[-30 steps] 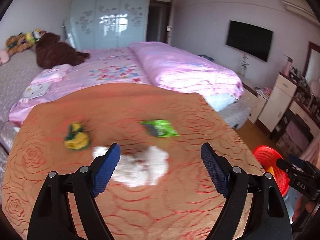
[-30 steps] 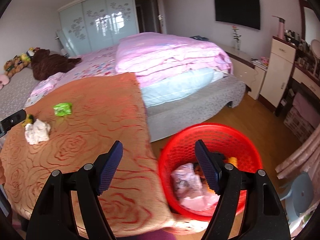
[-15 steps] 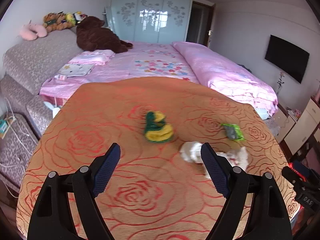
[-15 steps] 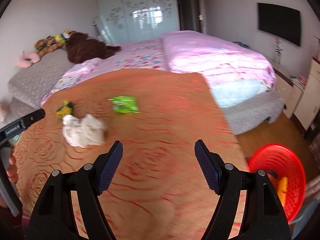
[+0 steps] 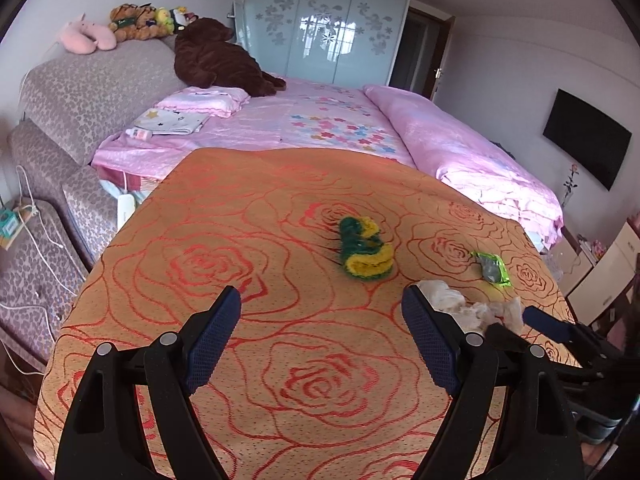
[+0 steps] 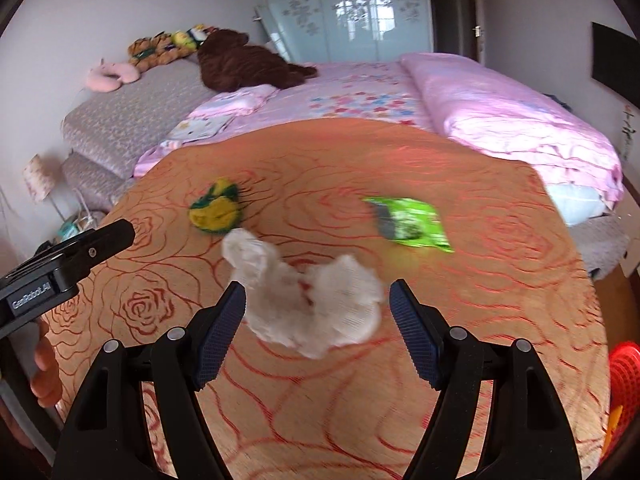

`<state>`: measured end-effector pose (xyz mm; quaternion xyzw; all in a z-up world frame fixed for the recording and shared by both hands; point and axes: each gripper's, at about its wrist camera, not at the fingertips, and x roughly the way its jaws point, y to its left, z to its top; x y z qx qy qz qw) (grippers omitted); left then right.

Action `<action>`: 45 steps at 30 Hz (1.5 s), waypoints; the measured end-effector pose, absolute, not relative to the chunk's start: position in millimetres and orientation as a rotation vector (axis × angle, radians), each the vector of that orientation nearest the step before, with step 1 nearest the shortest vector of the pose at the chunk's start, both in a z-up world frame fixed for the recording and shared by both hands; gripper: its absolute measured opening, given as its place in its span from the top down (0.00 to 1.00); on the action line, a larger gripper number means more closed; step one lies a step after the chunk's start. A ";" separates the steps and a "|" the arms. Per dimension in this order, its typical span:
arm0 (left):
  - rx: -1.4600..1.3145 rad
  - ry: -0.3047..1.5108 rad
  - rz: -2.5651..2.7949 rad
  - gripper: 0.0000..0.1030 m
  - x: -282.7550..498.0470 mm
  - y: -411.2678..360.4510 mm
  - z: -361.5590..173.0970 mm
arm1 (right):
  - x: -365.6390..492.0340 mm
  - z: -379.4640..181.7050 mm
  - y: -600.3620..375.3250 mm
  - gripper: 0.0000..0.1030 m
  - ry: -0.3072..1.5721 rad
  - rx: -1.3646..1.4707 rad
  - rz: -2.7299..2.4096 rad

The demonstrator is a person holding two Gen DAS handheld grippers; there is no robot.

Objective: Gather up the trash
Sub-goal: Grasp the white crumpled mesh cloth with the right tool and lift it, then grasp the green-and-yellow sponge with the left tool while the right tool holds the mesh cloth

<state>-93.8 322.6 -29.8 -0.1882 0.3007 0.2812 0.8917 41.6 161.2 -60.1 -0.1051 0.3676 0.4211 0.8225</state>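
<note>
The crumpled white tissue (image 6: 308, 300) lies on the orange rose-patterned blanket (image 6: 480, 320), between the spread fingers of my right claw (image 6: 314, 322), which hold nothing. It is a soft, rumpled wad. My left claw (image 5: 320, 336) is wide open and empty over bare blanket. A green-yellow scrap (image 5: 364, 254) and a green wrapper (image 6: 408, 222) lie beyond. The red basket (image 6: 624, 376) sits past the blanket's right edge.

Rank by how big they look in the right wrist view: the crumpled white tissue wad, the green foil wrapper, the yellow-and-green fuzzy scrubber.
1. Crumpled white tissue wad, though it lies nearest the camera.
2. Green foil wrapper.
3. Yellow-and-green fuzzy scrubber, only slightly smaller.
</note>
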 end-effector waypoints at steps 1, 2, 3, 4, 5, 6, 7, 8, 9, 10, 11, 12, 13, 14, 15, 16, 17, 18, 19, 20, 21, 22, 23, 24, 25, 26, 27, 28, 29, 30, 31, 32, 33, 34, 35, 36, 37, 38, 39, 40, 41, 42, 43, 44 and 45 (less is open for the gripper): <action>-0.391 0.625 0.584 0.23 -93.7 323.2 -30.1 | 41.6 -61.5 164.1 0.30 0.783 -0.230 0.894; -0.391 0.626 0.584 0.23 -93.5 323.7 -30.8 | 41.2 -62.6 167.3 0.30 0.783 -0.235 0.894; -0.390 0.628 0.585 0.23 -93.1 323.8 -31.4 | 40.7 -63.8 170.8 0.30 0.781 -0.241 0.891; -0.388 0.631 0.585 0.23 -92.3 323.4 -32.1 | 40.2 -64.0 172.2 0.30 0.773 -0.249 0.888; -0.388 0.632 0.584 0.23 -91.6 322.7 -32.6 | 40.0 -64.8 172.0 0.31 0.771 -0.252 0.886; -0.387 0.635 0.581 0.23 -90.5 322.0 -33.3 | 40.6 -65.7 172.8 0.33 0.775 -0.256 0.884; -0.387 0.636 0.579 0.23 -89.7 320.7 -34.2 | 41.9 -67.0 173.2 0.39 0.787 -0.258 0.887; -0.386 0.637 0.575 0.23 -88.8 318.8 -34.8 | 43.5 -67.9 173.7 0.44 0.795 -0.260 0.889; -0.382 0.640 0.569 0.23 -86.9 315.9 -35.4 | 44.1 -69.0 173.1 0.47 0.799 -0.262 0.889; -0.377 0.641 0.565 0.23 -85.4 313.7 -35.6 | 44.9 -69.4 171.7 0.52 0.803 -0.263 0.890; -0.371 0.643 0.561 0.23 -84.2 311.4 -35.9 | 44.9 -70.0 172.2 0.55 0.804 -0.261 0.893; -0.361 0.645 0.556 0.23 -82.1 308.5 -36.4 | 44.8 -69.6 170.3 0.57 0.805 -0.258 0.896; -0.352 0.650 0.551 0.23 -79.9 305.8 -37.0 | 44.5 -69.3 167.2 0.58 0.804 -0.253 0.897; -0.347 0.654 0.547 0.23 -78.0 303.9 -37.7 | 44.2 -68.8 164.2 0.59 0.803 -0.248 0.897; -0.348 0.657 0.545 0.23 -77.4 303.8 -38.7 | 43.9 -68.2 160.2 0.60 0.802 -0.239 0.896; -0.349 0.660 0.546 0.23 -76.9 304.3 -39.8 | 43.3 -68.0 156.3 0.60 0.803 -0.230 0.894; -0.350 0.662 0.548 0.23 -76.8 305.0 -40.4 | 43.7 -67.4 150.9 0.60 0.804 -0.216 0.890; -0.350 0.663 0.552 0.23 -76.0 307.0 -40.9 | 44.0 -67.4 147.1 0.60 0.805 -0.206 0.885; -0.349 0.664 0.555 0.23 -75.2 309.1 -40.8 | 45.0 -67.0 142.4 0.60 0.804 -0.196 0.877; -0.350 0.664 0.558 0.23 -73.6 312.2 -40.5 | 46.2 -66.7 137.3 0.60 0.802 -0.189 0.867; -0.350 0.665 0.559 0.23 -71.9 313.9 -40.1 | 47.2 -66.5 133.4 0.60 0.800 -0.184 0.860; -0.348 0.665 0.558 0.23 -69.0 316.2 -39.2 | 49.5 -66.3 127.0 0.60 0.801 -0.173 0.848; -0.345 0.665 0.557 0.23 -66.2 318.1 -38.3 | 51.5 -66.3 122.6 0.60 0.802 -0.165 0.839; -0.337 0.667 0.555 0.23 -61.1 320.6 -37.2 | 54.3 -65.9 116.8 0.60 0.801 -0.155 0.828; -0.331 0.671 0.552 0.23 -57.1 321.5 -36.9 | 56.1 -65.2 112.1 0.60 0.798 -0.148 0.818; -0.327 0.676 0.548 0.23 -53.4 322.9 -36.9 | 57.6 -64.7 108.8 0.60 0.796 -0.144 0.809; -0.322 0.684 0.543 0.23 -48.3 324.8 -37.3 | 59.2 -63.9 105.0 0.60 0.792 -0.138 0.799; -0.320 0.692 0.539 0.23 -43.0 326.4 -37.6 | 60.6 -63.3 101.5 0.60 0.790 -0.133 0.791; -0.321 0.695 0.535 0.23 -39.3 327.7 -37.6 | 61.6 -63.1 99.1 0.60 0.789 -0.129 0.786; -0.322 0.700 0.524 0.23 -32.7 329.2 -37.6 | 63.1 -62.3 95.3 0.60 0.786 -0.124 0.778; -0.320 0.707 0.514 0.23 -28.2 330.5 -37.9 | 64.1 -61.7 93.2 0.60 0.784 -0.120 0.773; -0.315 0.715 0.507 0.23 -23.5 331.3 -38.6 | 64.8 -61.4 91.4 0.60 0.784 -0.117 0.769; -0.307 0.725 0.505 0.23 -17.1 332.0 -39.9 | 65.8 -61.1 89.3 0.60 0.783 -0.112 0.764; -0.300 0.735 0.506 0.23 -11.2 332.9 -42.1 | 66.0 -60.8 87.7 0.60 0.783 -0.109 0.762; -0.298 0.744 0.505 0.23 -6.7 334.4 -44.0 | 66.4 -60.6 85.9 0.60 0.782 -0.106 0.759; -0.297 0.751 0.507 0.23 -2.2 335.8 -46.5 | 66.6 -60.4 83.8 0.60 0.782 -0.102 0.757; -0.297 0.761 0.507 0.23 1.9 337.3 -49.8 | 66.5 -60.5 82.2 0.60 0.782 -0.099 0.756; -0.297 0.771 0.504 0.25 5.4 338.0 -53.0 | 66.6 -60.2 81.0 0.60 0.781 -0.096 0.754; -0.298 0.792 0.500 0.34 9.8 339.4 -57.9 | 66.8 -59.8 80.2 0.60 0.781 -0.095 0.753; -0.303 0.805 0.493 0.40 12.2 341.3 -60.5 | 66.9 -59.5 78.8 0.60 0.781 -0.092 0.751; -0.311 0.818 0.485 0.50 14.6 342.1 -62.7 | 67.1 -59.1 77.2 0.60 0.780 -0.088 0.749; -0.322 0.825 0.476 0.56 15.1 343.2 -65.2 | 67.2 -58.7 75.5 0.60 0.779 -0.085 0.747; -0.324 0.821 0.478 0.56 14.2 343.1 -65.9 | 67.3 -58.0 73.9 0.60 0.778 -0.083 0.745; -0.324 0.818 0.474 0.60 13.5 342.2 -66.1 | 67.5 -57.4 71.8 0.60 0.777 -0.078 0.742; -0.326 0.813 0.467 0.61 12.4 341.8 -65.5 | 67.6 -56.9 69.9 0.60 0.776 -0.074 0.741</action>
